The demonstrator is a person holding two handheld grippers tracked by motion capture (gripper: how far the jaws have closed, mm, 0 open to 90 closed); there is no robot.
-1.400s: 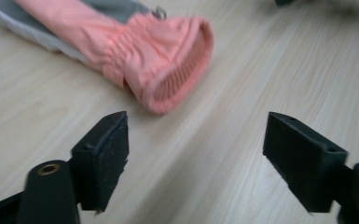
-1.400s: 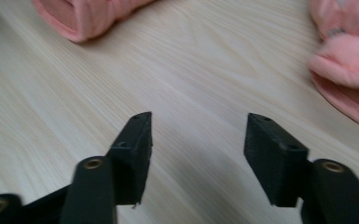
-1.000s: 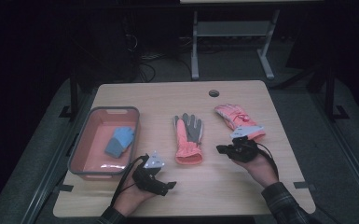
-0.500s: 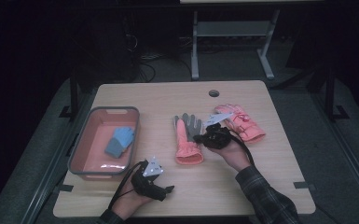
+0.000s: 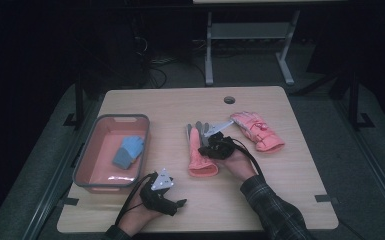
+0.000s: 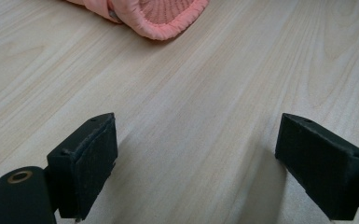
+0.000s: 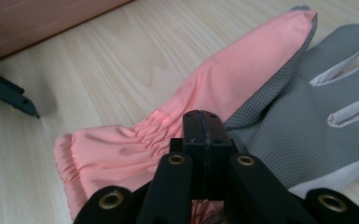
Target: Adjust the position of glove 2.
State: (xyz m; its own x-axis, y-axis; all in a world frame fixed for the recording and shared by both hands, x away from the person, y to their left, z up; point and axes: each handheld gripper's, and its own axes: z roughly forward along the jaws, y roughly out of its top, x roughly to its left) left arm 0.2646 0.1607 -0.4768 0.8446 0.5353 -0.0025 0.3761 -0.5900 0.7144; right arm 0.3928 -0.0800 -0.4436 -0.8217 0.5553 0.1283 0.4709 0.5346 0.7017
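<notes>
A: Where is the glove [image 7: 242,93]?
B: Flat mid-table, just under the right gripper [image 7: 204,122], whose jaws are pressed together, gripping nothing.
A: The left gripper [image 6: 196,158]?
B: Jaws apart; the glove's cuff lies at its twelve o'clock.

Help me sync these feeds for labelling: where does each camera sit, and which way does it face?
High view: above the near side, looking forward and down on the table; both forearms, left gripper and right gripper show.
Left gripper view: on the left gripper, low over the table, facing a pink cuff; jaws open.
Right gripper view: on the right gripper, jaws shut, over the grey-palmed glove.
Shared: that glove lies mid-table in the high view.
</notes>
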